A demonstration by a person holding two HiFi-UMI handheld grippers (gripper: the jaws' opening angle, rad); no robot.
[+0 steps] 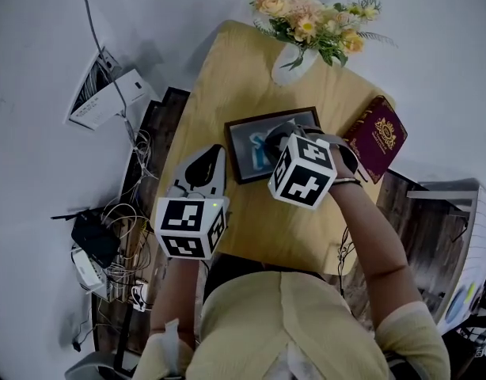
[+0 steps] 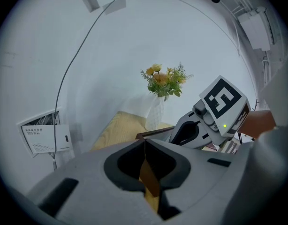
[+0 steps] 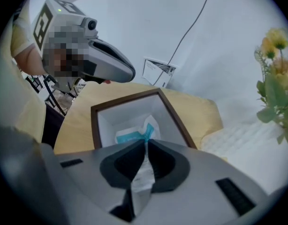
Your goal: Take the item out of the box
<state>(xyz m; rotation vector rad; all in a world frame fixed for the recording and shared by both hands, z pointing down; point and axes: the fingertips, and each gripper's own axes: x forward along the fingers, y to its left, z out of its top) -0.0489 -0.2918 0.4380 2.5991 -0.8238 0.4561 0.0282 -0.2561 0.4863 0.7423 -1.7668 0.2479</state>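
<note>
Jaws of my right gripper (image 3: pixel 145 142) are pinched shut on a white-and-teal packet (image 3: pixel 130 136). It runs up between them, and its far end hangs over the white inside of the open dark-framed box (image 3: pixel 126 100); whether it touches the bottom I cannot tell. My left gripper (image 2: pixel 145 143) has its jaws together with nothing between them, held just left of the box above the wooden worktop (image 1: pixel 251 62). Right of the box lies a maroon booklet (image 1: pixel 379 137) with a gold crest. At the worktop's far edge stands a white vase of flowers (image 1: pixel 302 34).
</note>
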